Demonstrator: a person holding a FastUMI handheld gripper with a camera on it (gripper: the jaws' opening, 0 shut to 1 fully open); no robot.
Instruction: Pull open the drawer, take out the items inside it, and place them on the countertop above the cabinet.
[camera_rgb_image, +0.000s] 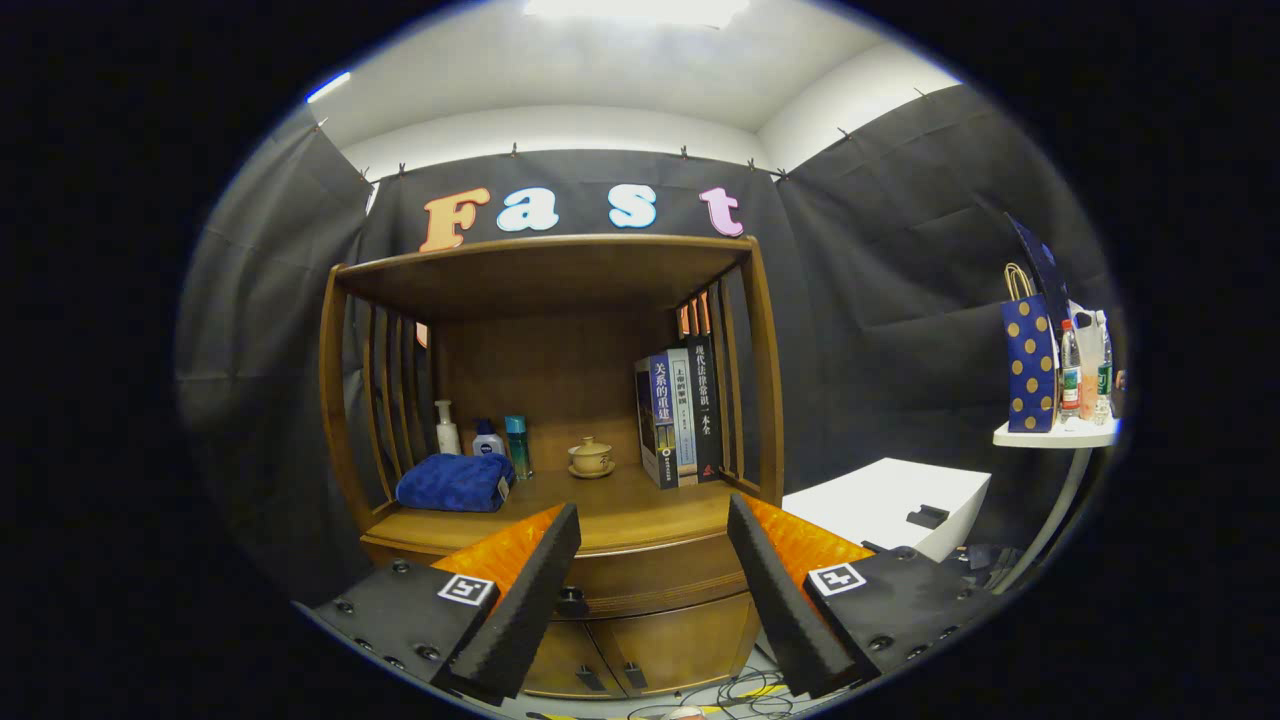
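A wooden cabinet stands ahead of me, with a countertop (640, 512) under an open shelf frame. Below the countertop runs the drawer front (655, 575), flush and not pulled out; its dark round knob (571, 601) shows just beside my left fingertip. My gripper (654, 520) is open, its two black foam-padded fingers (530, 590) spread wide with nothing between them. The fingertips reach about the countertop's front edge, short of the cabinet. What lies inside the drawer is hidden.
On the countertop lie a folded blue towel (455, 482), three small bottles (487, 437), a lidded teacup on a saucer (591, 457) and upright books (680, 418). Two cupboard doors (640, 655) sit under the drawer. A white box (885, 500) and a side table (1055, 434) with a bag stand to the right.
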